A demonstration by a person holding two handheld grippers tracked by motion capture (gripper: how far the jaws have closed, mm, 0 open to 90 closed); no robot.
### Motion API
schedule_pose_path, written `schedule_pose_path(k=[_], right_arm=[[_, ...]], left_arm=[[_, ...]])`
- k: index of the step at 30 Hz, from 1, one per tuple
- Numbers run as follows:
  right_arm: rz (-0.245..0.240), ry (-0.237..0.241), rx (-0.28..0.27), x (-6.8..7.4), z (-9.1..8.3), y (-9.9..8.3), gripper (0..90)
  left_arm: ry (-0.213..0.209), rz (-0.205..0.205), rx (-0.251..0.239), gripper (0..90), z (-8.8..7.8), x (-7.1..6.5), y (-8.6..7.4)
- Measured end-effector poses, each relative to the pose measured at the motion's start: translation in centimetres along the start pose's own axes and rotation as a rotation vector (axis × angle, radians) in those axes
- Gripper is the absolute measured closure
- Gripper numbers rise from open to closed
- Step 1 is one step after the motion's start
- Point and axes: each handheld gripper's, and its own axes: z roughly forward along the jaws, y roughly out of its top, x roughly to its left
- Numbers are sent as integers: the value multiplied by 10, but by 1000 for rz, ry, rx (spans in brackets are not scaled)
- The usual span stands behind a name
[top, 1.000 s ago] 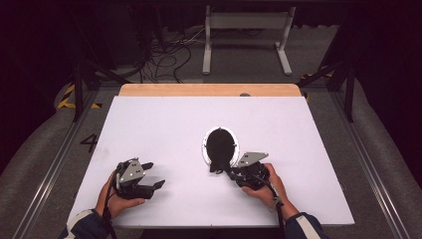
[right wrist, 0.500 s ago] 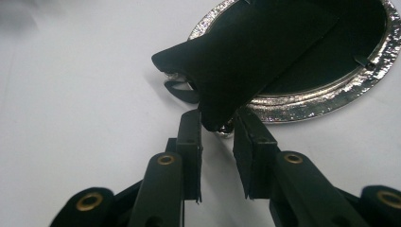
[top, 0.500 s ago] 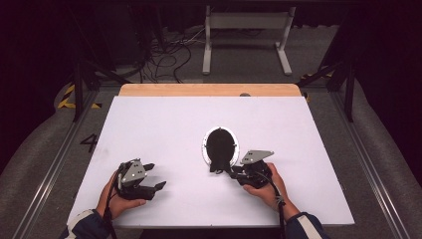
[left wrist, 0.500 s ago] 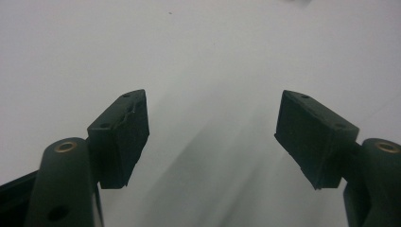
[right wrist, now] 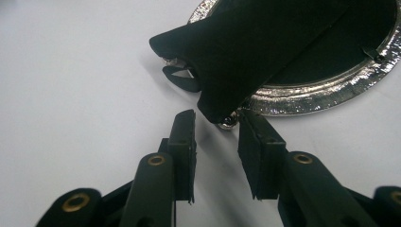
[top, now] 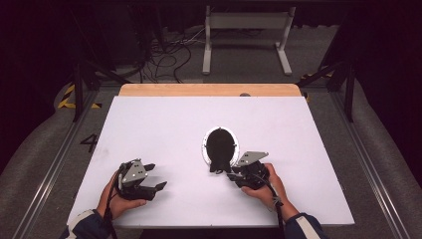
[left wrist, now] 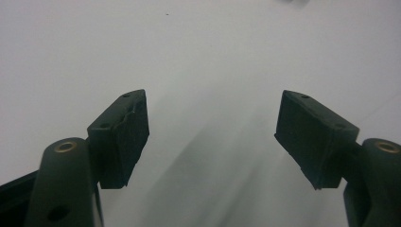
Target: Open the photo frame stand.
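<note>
My left gripper sits at seven o'clock on the white worktop, jaws wide apart around nothing. My right gripper at five o'clock has just been opening; its pads flank the black cloth's near corner without pressing. The cloth lies over a silver-rimmed plate near centre.

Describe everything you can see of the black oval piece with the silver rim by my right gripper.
The oval piece lies flat near the middle of the white table. It has a shiny, textured metal rim and a matte black, fabric-looking stand folded across its back. A small metal knob shows at its near end, between the right gripper pads, which have just been opening.
</note>
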Motion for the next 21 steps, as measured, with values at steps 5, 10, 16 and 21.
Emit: schedule_pose_path(k=[5,10,16,21], right_arm=[[20,5,-7,-2,3,2,679],[43,22,-25,-4,3,1,681],[126,66,-61,-9,2,2,655],[232,134,-87,-18,5,2,637]], left_arm=[[-9,-4,-1,269,3,-1,2],[-15,6,0,269,10,-1,9],[-30,6,-5,269,20,2,17],[-32,-7,-8,265,20,5,16]])
